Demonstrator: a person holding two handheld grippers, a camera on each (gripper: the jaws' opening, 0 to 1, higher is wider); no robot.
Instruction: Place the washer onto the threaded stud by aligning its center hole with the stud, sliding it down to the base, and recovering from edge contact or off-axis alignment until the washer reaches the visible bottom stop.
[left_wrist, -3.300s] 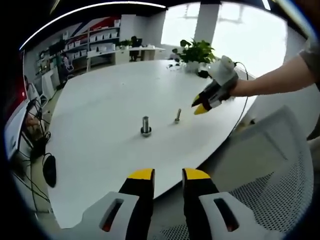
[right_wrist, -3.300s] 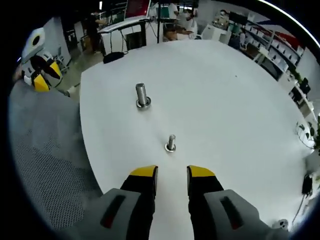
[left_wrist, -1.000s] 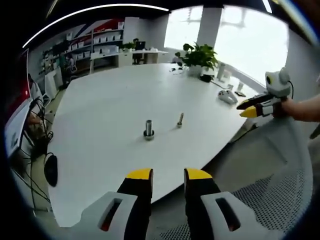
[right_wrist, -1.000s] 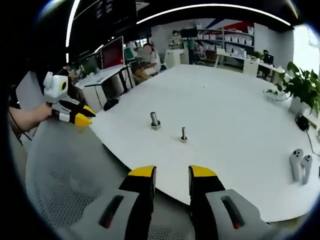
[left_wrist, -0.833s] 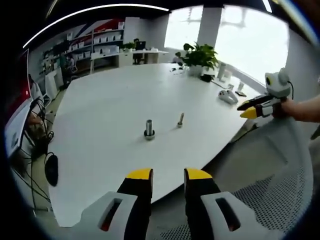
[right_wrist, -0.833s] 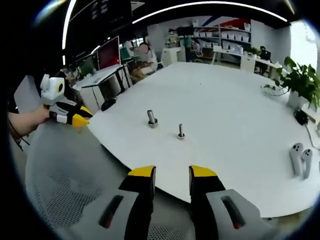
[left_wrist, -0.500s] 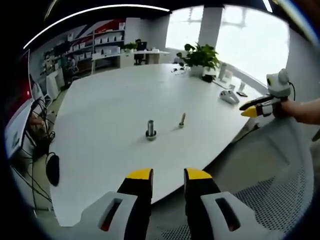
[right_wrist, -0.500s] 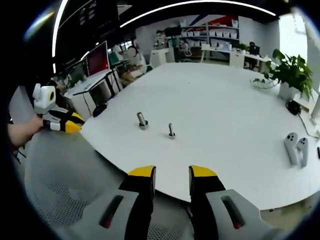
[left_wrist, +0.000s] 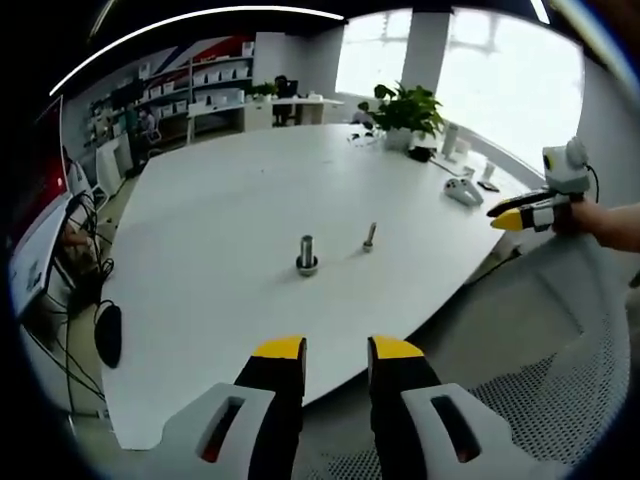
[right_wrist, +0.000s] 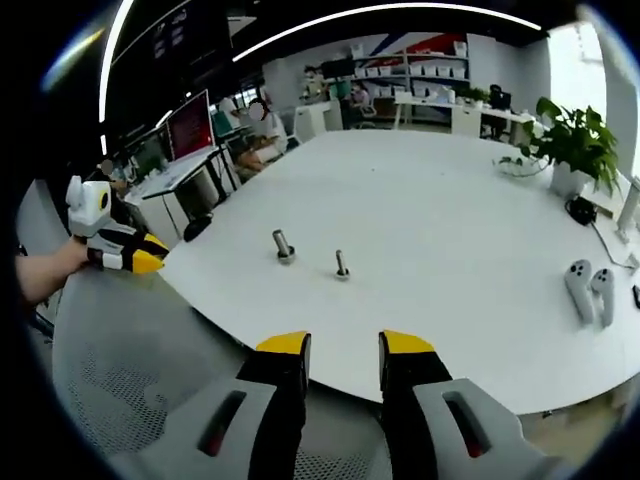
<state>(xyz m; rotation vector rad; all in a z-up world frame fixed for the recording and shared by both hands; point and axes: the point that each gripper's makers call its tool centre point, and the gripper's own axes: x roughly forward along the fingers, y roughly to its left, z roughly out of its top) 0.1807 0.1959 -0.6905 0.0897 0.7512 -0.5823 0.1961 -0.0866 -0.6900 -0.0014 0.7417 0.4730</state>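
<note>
A thick threaded stud (left_wrist: 307, 252) stands upright mid-table on a wider metal ring (left_wrist: 307, 267); I cannot tell whether that ring is the washer. It also shows as the stud (right_wrist: 283, 245). A thinner bolt (left_wrist: 369, 237) (right_wrist: 341, 265) stands close beside it. My left gripper (left_wrist: 336, 350) hangs off the table's near edge, open, nothing between its yellow fingertips. Off the opposite edge, my right gripper (right_wrist: 345, 345) is open and holds nothing. Each appears in the other's view in a hand: right gripper (left_wrist: 522, 213), left gripper (right_wrist: 125, 255).
The white round table (left_wrist: 220, 200) also carries two white controllers (right_wrist: 586, 288) and a potted plant (left_wrist: 403, 108) at its far side. A grey mesh chair (left_wrist: 560, 380) lies under both grippers. A dark mouse (left_wrist: 108, 348) and cables hang at the left edge.
Since 3.3 s ago both grippers have drawn back from over the table to beyond its edge. In the last second both views drift slightly; stud and bolt stay put.
</note>
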